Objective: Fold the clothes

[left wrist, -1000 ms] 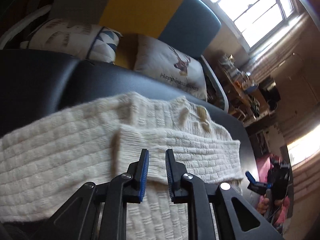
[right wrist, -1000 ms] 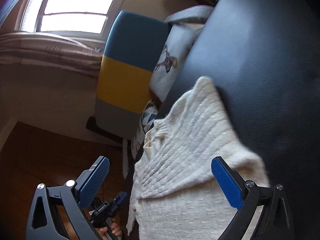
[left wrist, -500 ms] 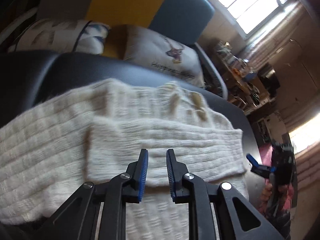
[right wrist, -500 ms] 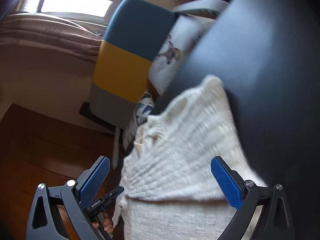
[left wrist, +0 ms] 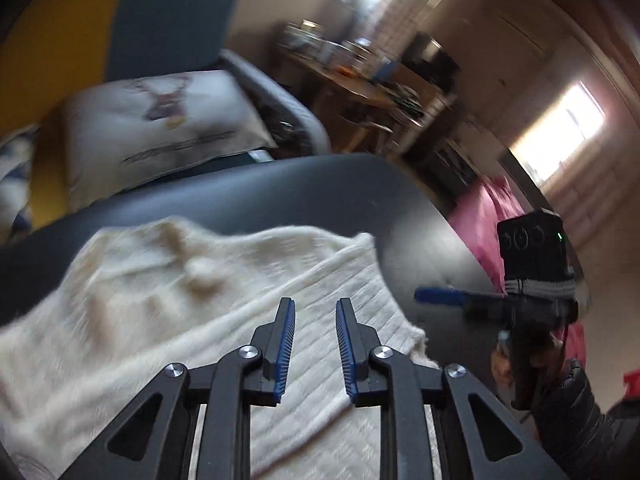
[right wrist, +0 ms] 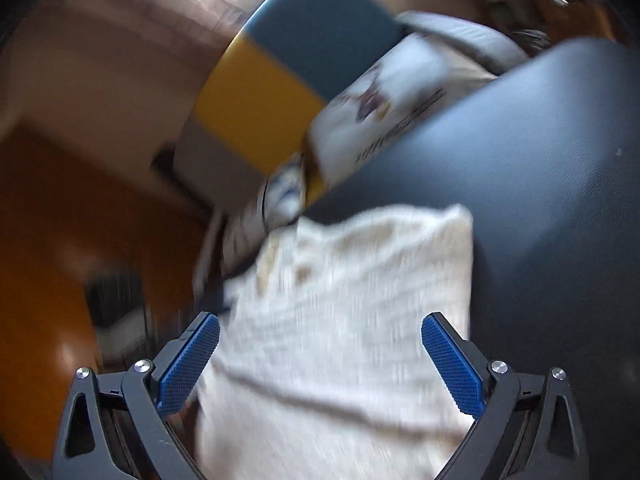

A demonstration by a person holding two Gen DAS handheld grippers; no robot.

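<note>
A cream knit sweater [left wrist: 192,304] lies partly folded on a dark leather surface [left wrist: 280,192]. My left gripper [left wrist: 315,308] hovers over the sweater's folded right end. Its jaws are opening and nothing is between them. To the right, one blue finger [left wrist: 440,294] of my right gripper shows, held in a person's hand beyond the sweater's edge. In the right wrist view, my right gripper [right wrist: 320,322] stands wide open above the sweater [right wrist: 360,264] and grips nothing. Both views are blurred by motion.
A deer-print cushion [left wrist: 160,120] leans on a yellow and blue chair back [left wrist: 160,12] behind the leather surface [right wrist: 540,160]. A cluttered wooden table [left wrist: 360,76] and a pink cloth [left wrist: 492,216] lie to the right. Wooden floor [right wrist: 52,240] shows beyond the left edge.
My left gripper has swung right along the sweater to its right end, and its jaws have widened. The right wrist view has rolled; its gripper has stayed wide open.
</note>
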